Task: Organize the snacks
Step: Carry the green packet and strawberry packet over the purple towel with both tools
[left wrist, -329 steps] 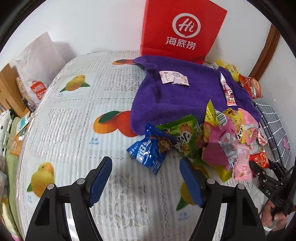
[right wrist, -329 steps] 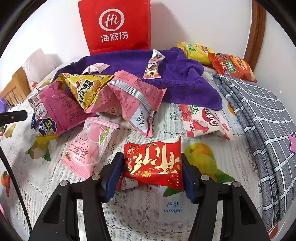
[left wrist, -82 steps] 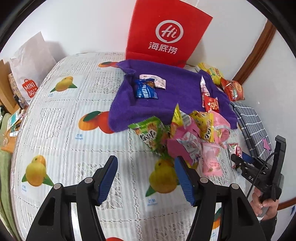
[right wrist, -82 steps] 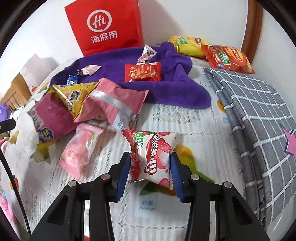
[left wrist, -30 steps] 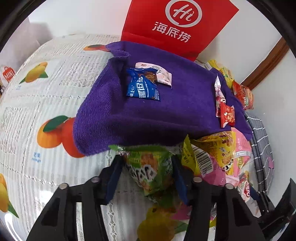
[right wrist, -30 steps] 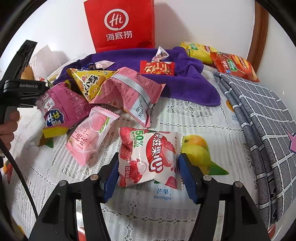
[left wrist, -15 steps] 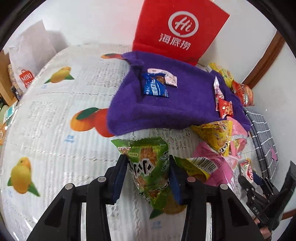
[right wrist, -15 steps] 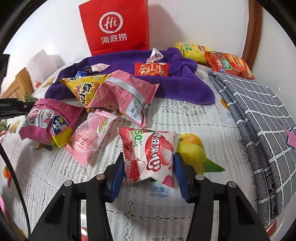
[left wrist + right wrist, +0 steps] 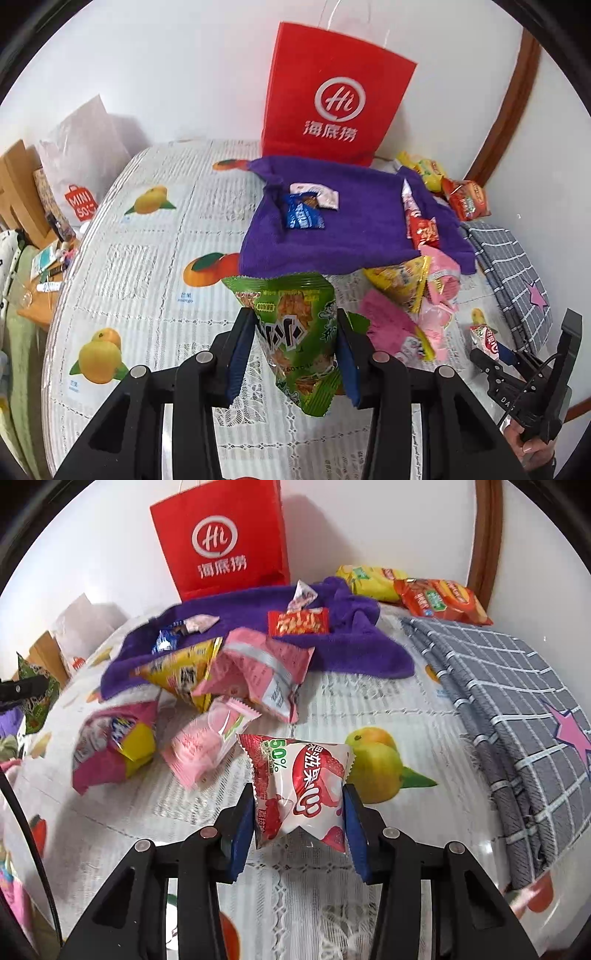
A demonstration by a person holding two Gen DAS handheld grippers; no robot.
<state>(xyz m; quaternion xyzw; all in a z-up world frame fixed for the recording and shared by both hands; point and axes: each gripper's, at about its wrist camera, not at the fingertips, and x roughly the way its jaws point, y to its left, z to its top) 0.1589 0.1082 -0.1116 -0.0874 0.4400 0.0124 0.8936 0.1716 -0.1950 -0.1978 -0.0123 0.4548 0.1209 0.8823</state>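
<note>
My left gripper [image 9: 293,349] is shut on a green snack bag [image 9: 295,332] and holds it above the fruit-print tablecloth. My right gripper [image 9: 300,818] is closing its jaws on a red-and-white strawberry candy bag [image 9: 301,788], pads pressing its sides, lifted a little off the cloth. A purple towel [image 9: 354,229] lies at the back with a blue packet [image 9: 303,216], a white sachet [image 9: 321,194] and a small red packet [image 9: 298,622] on it. Pink and yellow bags [image 9: 221,686] lie heaped in front of the towel.
A red paper bag [image 9: 332,107] stands against the wall behind the towel. Yellow and orange packs [image 9: 417,589] lie at the back right. A grey checked cloth [image 9: 498,686] covers the right side. A white shopping bag [image 9: 81,170] stands at the far left.
The left gripper has closed on the green bag and lifted it back away from the towel. The right gripper has tightened on the strawberry bag and raised it slightly.
</note>
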